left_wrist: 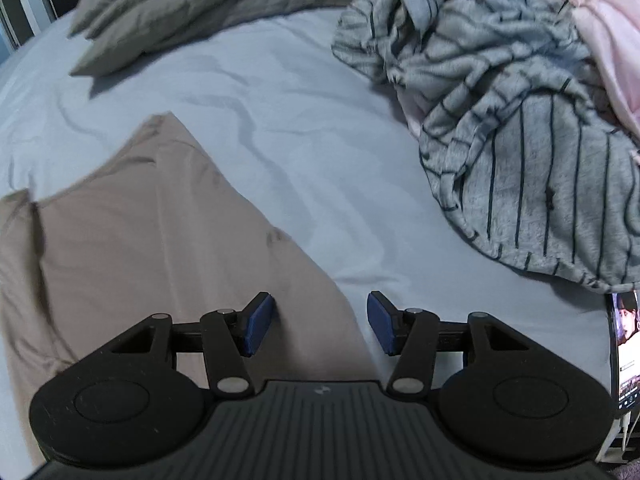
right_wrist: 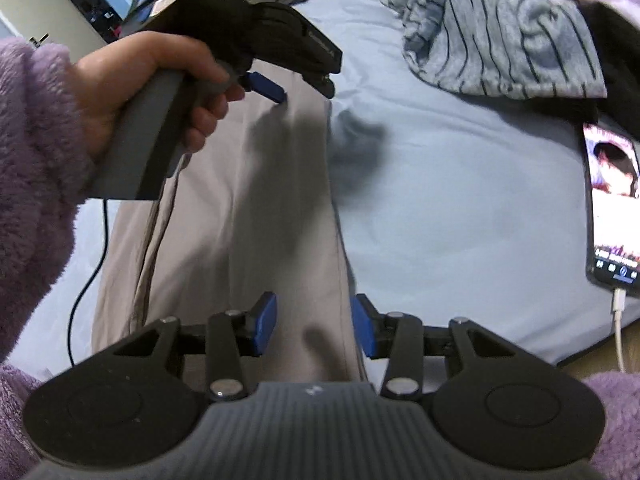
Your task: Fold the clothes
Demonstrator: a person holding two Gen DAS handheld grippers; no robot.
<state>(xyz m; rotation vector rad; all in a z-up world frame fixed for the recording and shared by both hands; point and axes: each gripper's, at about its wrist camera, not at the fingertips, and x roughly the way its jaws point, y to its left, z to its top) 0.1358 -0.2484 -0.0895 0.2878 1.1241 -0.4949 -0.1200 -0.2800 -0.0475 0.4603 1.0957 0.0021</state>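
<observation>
A beige garment (left_wrist: 160, 232) lies flat as a long strip on the light blue bed sheet (left_wrist: 280, 120). My left gripper (left_wrist: 320, 312) hovers over the strip's right edge, open, with nothing between its blue pads. In the right wrist view the same beige garment (right_wrist: 248, 220) runs away from me. My right gripper (right_wrist: 314, 316) stands open above its near end, straddling the right edge, with no cloth pinched. The left gripper (right_wrist: 298, 88) hangs over the far end, held by a hand (right_wrist: 152, 80) in a fluffy purple sleeve.
A crumpled grey striped garment (left_wrist: 520, 140) and pink cloth (left_wrist: 608, 52) are piled at the right. A grey quilt (left_wrist: 192, 4) lies at the back. A lit phone (right_wrist: 612, 208) with a white charging cable rests at the bed's right edge. A black cable (right_wrist: 92, 272) trails on the left.
</observation>
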